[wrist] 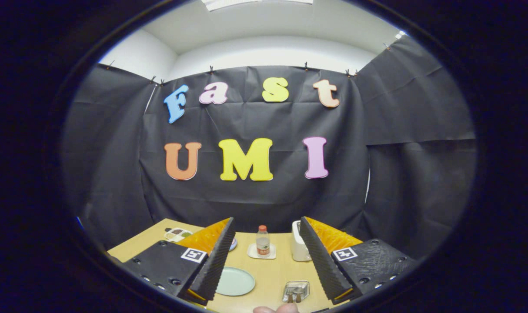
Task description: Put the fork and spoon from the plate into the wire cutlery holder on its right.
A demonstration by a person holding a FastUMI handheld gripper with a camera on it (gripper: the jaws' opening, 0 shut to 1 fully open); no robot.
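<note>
The gripper point(264, 261) is hovering above the light wooden table point(268, 278) with its two black ribbed fingers point(214, 261) spread wide and nothing between them. The round pale green plate point(234, 281) is lying low between the fingers, close against the inner side of the left one, which is covering part of its rim. Its visible part is looking bare, so I cannot tell where the fork and spoon are lying or which way their long axes run. The small wire cutlery holder point(296, 291) is sitting on the plate's right, just inside the right finger, and two dark handle-like shapes seem to be standing in it, too small to name. Judging from this, the next reach calls for tipping the fingers downward, since both things are lying below and just ahead of them. Beyond, a small clear bottle with an orange cap point(262, 240) is standing on a white coaster point(261, 253), and a white boxy appliance point(299, 248) is standing beside the right finger. A fingertip point(275, 309) is showing at the near edge. Square black-and-white markers are sitting on both fingers; the bottle's label is too small to read
</note>
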